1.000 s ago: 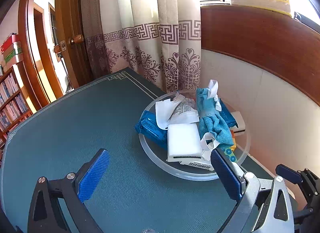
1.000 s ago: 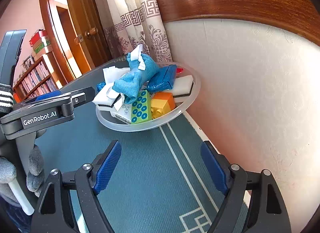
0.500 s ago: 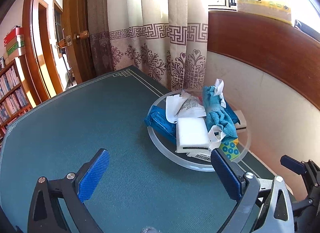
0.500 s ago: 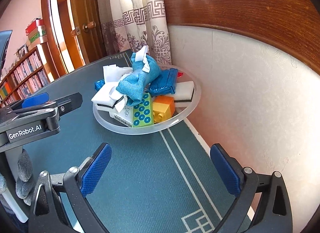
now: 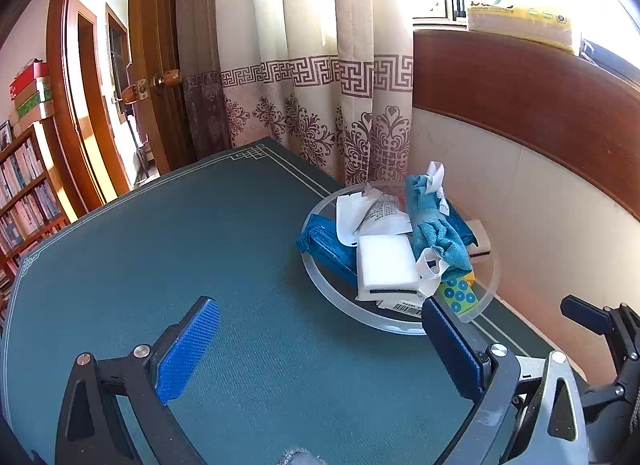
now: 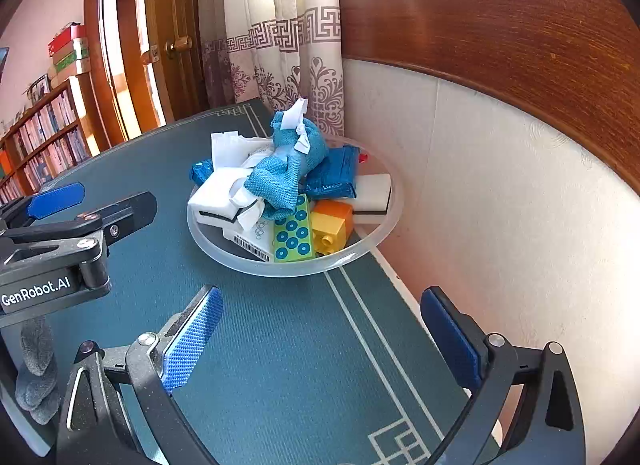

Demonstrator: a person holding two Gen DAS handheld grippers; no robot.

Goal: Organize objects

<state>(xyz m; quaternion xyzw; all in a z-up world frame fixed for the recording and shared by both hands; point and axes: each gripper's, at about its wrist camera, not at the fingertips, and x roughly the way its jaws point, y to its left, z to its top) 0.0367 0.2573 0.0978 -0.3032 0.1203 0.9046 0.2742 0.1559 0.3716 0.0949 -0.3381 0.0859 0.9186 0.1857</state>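
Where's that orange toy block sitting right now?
In the right wrist view, the orange block lies inside the clear bowl, on its wall side, touching the yellow block and beside the green dotted card.

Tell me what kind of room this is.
Probably a home study or living room: a bookshelf packed with books, a patterned curtain at the window, and a wooden door with a round knob.

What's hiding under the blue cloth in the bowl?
Under the blue cloth lie a white sponge, a green dotted card and a blue packet. The cloth covers whatever lies deeper in the clear bowl.
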